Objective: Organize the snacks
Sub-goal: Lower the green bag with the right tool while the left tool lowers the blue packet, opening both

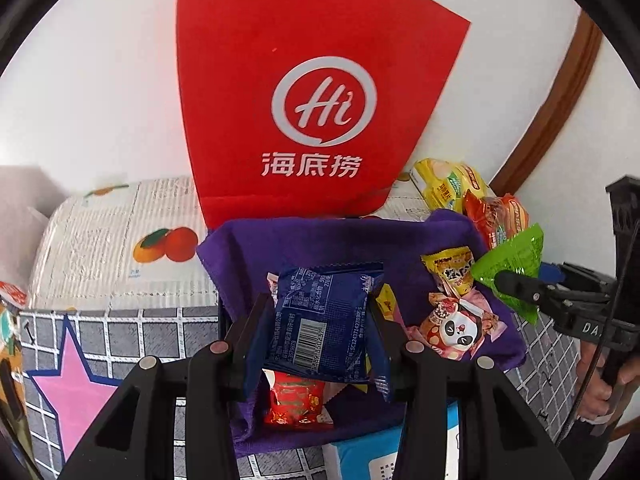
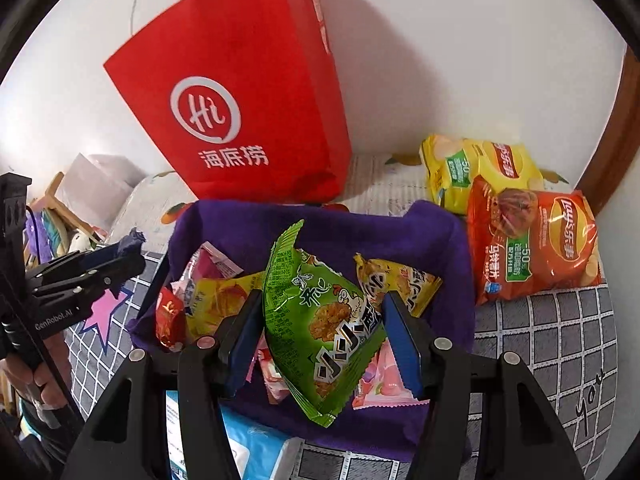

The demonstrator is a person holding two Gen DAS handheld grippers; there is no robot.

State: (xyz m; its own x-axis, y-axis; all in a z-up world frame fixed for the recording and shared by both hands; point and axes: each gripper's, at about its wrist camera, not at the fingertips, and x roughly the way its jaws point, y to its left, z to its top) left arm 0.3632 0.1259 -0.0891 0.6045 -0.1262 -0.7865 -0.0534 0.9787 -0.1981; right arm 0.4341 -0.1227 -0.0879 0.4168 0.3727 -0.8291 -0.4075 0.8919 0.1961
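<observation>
- Left gripper (image 1: 322,334): black frame, dark blue pads closed against both sides of a navy foil packet (image 1: 324,320), flat and square, barcode side up, held over the purple cloth-lined basket (image 1: 248,248).
- Right gripper (image 2: 320,336): pads partly closed on a glossy green snack pouch (image 2: 316,320), crimped edges, chicken cartoon on the face, held above the same basket (image 2: 440,232).
- Basket lining is a soft, napped purple fabric draped over the rim; inside lie small crinkled wrappers, among them a red sweet packet (image 1: 298,400), a panda-print packet (image 1: 460,330) and a yellow packet (image 2: 396,280).
- Right wrist view alone shows both crisp bags in full: a yellow bag (image 2: 480,172) overlapped by an orange Lay's bag (image 2: 532,240), right of the basket.
- Left wrist view alone shows the barcode and a pink star (image 1: 76,380) on the cloth.
- A red non-woven tote (image 1: 312,100) with white logo stands behind the basket against a white wall (image 1: 100,80).
- Surface: grey grid-pattern cloth (image 2: 540,340); behind it a ribbed white cover with orange-fruit print (image 1: 120,240). Brown wooden trim (image 1: 560,112) at right.
</observation>
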